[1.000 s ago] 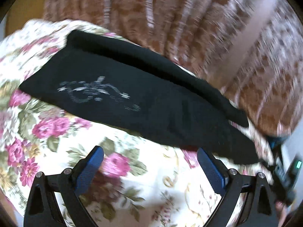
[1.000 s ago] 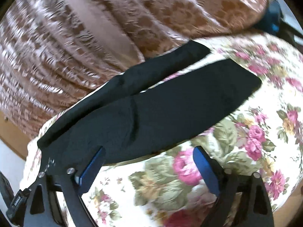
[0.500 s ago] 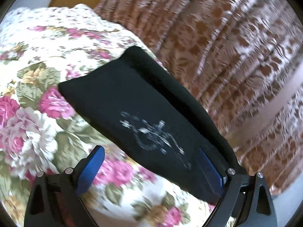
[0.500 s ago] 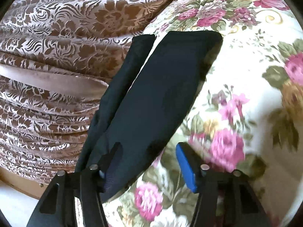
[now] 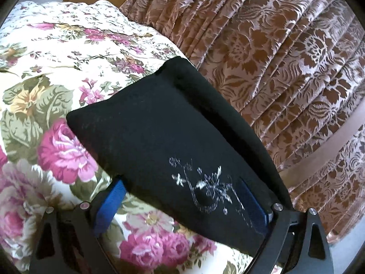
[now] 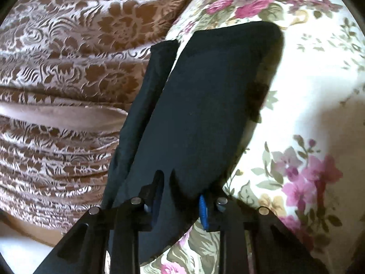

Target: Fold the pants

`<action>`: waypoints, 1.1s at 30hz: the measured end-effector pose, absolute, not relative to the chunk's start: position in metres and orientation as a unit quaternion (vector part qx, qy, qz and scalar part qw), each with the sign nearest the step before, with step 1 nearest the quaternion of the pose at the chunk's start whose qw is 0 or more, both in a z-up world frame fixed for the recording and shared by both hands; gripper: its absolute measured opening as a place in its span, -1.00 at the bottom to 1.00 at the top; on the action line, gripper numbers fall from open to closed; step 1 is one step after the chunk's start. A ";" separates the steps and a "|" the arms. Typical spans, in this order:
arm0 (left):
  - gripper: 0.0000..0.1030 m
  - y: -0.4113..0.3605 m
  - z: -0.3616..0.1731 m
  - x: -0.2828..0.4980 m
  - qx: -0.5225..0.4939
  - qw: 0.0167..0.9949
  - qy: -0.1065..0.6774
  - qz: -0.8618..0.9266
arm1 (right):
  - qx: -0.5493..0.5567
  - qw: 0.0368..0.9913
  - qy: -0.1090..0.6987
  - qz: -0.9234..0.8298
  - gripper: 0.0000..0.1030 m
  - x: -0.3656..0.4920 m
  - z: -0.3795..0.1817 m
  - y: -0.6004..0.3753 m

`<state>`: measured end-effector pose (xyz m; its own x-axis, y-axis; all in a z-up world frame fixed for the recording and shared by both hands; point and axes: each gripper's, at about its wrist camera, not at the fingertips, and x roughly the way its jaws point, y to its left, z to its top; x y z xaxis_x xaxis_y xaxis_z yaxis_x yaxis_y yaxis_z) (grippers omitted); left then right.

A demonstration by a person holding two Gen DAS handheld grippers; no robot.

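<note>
Pants (image 5: 159, 137), black and soft, lie lengthwise on a floral bedspread (image 5: 57, 80), along the edge nearest a brown patterned curtain (image 5: 285, 57). The cloth looks light and limp, likely to sag and slide wherever it is unsupported, so the firm edges, the end hem or the waistband, seem the best places to take hold, both layers pinched together. The left tool (image 5: 180, 203) stands wide open over the end that bears a pale embroidered motif (image 5: 205, 194); one blue finger (image 5: 109, 203) shows at the near edge of the cloth while the other is dimmed, apparently beneath the fabric, though the dark cloth makes that hard to confirm. It grips nothing yet. The right tool (image 6: 178, 196) has its fingers drawn close together on a bunched fold at the other end of the pants (image 6: 205, 114), where the two legs run away from the camera, the narrower one nearest the curtain. Half a second earlier the right tool was only partly closed around the cloth; now the fabric puckers between its fingers. The left tool has moved in closer, its fingers now reaching the fabric's edge.
</note>
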<state>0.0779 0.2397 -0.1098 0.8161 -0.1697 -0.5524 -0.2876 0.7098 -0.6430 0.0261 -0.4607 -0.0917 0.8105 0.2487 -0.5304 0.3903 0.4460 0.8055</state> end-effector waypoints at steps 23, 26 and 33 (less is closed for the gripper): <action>-0.75 0.239 -0.130 0.103 -0.396 0.844 0.362 0.022 | 0.470 0.825 0.308 -0.055 -0.83 0.033 -0.094 -0.451; -0.85 0.243 -0.133 0.108 -0.403 0.836 0.372 0.004 | 0.466 0.827 0.309 -0.058 -0.83 0.033 -0.094 -0.450; -0.88 0.248 -0.105 0.082 -0.413 0.852 0.320 0.002 | 0.454 0.834 0.302 -0.084 -0.86 0.027 -0.083 -0.446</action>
<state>0.0822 0.2475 -0.1053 0.7948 -0.2618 -0.5475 -0.2680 0.6581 -0.7036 0.0267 -0.4463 -0.0830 0.8040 0.1345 -0.5792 0.4137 0.5730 0.7075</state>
